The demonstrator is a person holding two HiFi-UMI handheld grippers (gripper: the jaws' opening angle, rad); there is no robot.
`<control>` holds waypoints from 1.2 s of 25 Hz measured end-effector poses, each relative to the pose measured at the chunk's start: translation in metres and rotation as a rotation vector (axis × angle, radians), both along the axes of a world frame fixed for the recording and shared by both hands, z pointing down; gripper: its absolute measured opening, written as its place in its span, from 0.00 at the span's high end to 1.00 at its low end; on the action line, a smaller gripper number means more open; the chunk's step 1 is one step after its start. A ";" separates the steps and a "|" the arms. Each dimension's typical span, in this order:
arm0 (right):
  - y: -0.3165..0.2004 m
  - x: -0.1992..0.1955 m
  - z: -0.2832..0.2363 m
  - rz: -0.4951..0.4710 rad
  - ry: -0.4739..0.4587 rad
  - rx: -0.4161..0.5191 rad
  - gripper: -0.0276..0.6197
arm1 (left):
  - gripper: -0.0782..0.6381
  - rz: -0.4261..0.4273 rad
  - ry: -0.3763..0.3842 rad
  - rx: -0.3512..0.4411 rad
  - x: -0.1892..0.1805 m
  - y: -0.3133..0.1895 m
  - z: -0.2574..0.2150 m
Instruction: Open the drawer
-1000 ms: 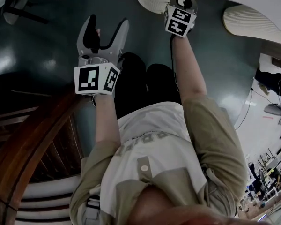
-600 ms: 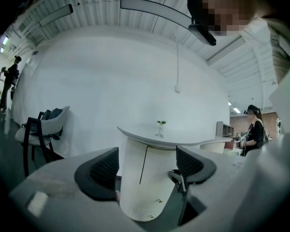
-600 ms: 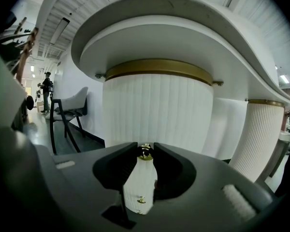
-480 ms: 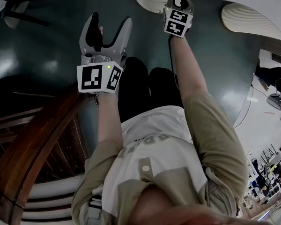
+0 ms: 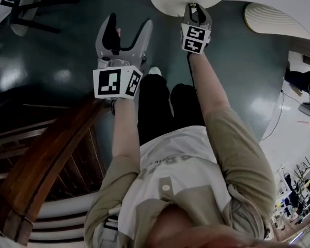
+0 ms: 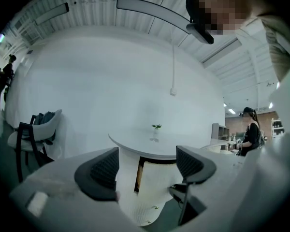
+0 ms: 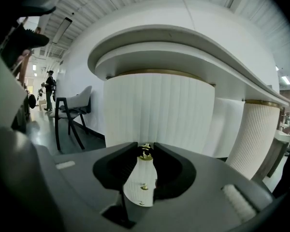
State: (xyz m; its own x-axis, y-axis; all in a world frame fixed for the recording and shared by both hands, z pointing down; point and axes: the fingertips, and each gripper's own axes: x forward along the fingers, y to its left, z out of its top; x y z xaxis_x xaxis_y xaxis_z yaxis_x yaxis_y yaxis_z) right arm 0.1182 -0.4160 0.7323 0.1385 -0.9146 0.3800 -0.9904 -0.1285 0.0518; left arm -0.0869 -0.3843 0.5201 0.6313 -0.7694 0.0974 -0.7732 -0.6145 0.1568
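Note:
A white ribbed, rounded cabinet (image 5: 170, 1) stands under a curved counter (image 7: 183, 42). My right gripper (image 5: 195, 8) reaches its front, and in the right gripper view its jaws (image 7: 145, 153) are shut on a small brass drawer knob (image 7: 145, 151). Two more brass knobs (image 7: 144, 186) show lower on the white front between the jaws. My left gripper (image 5: 128, 22) hangs over the dark floor, apart from the cabinet, open and holding nothing (image 6: 150, 166). In the left gripper view a dark gap (image 6: 140, 170) shows beside the cabinet's curved front (image 6: 154, 187).
A dark wooden curved rail (image 5: 46, 154) lies at the lower left. A second ribbed column (image 5: 274, 22) stands to the right (image 7: 253, 139). Chairs stand on the dark green floor (image 5: 26, 4) (image 7: 75, 105). People stand in the distance (image 6: 251, 132).
My left gripper has risen and drifted right in the head view, still open. The right gripper stays at the cabinet front. The person's legs shifted and a white shoe tip now shows.

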 end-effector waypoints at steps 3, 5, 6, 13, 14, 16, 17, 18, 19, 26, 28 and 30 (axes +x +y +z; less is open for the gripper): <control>0.014 -0.004 -0.003 -0.005 -0.006 -0.007 0.79 | 0.37 -0.002 0.001 0.004 0.007 0.005 -0.008; 0.024 -0.008 -0.002 -0.003 -0.014 -0.018 0.79 | 0.37 -0.005 -0.001 0.002 0.008 0.008 -0.013; 0.027 -0.010 -0.002 -0.004 -0.018 -0.019 0.79 | 0.37 -0.009 0.000 0.000 0.009 0.010 -0.014; 0.053 -0.017 0.001 -0.030 -0.025 -0.040 0.79 | 0.37 -0.033 0.027 -0.016 0.017 0.028 -0.027; 0.057 -0.018 0.001 -0.031 -0.026 -0.042 0.79 | 0.37 -0.033 0.026 -0.017 0.018 0.032 -0.028; 0.064 -0.021 0.001 -0.036 -0.031 -0.043 0.79 | 0.37 -0.030 0.015 -0.019 0.019 0.039 -0.027; 0.068 -0.022 0.001 -0.039 -0.033 -0.044 0.79 | 0.37 -0.029 0.009 -0.019 0.020 0.043 -0.027; 0.071 -0.023 0.001 -0.042 -0.035 -0.045 0.79 | 0.37 -0.030 0.004 -0.019 0.021 0.046 -0.027; 0.074 -0.024 0.000 -0.044 -0.039 -0.047 0.79 | 0.37 -0.032 0.000 -0.018 0.021 0.049 -0.027; 0.093 -0.028 0.002 -0.054 -0.050 -0.054 0.79 | 0.37 -0.032 -0.019 -0.019 0.026 0.069 -0.026; 0.098 -0.029 0.001 -0.054 -0.052 -0.058 0.79 | 0.37 -0.038 -0.015 -0.023 0.026 0.075 -0.028; 0.101 -0.031 0.000 -0.051 -0.057 -0.064 0.79 | 0.37 -0.042 -0.009 -0.026 0.025 0.080 -0.030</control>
State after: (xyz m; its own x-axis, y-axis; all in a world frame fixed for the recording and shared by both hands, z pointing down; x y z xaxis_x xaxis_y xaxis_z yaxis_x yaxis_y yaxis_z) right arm 0.0875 -0.3146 0.7327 0.0694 -0.8936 0.4435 -0.9971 -0.0764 0.0021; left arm -0.0618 -0.3043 0.4904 0.5975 -0.7924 0.1227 -0.7996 -0.5774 0.1651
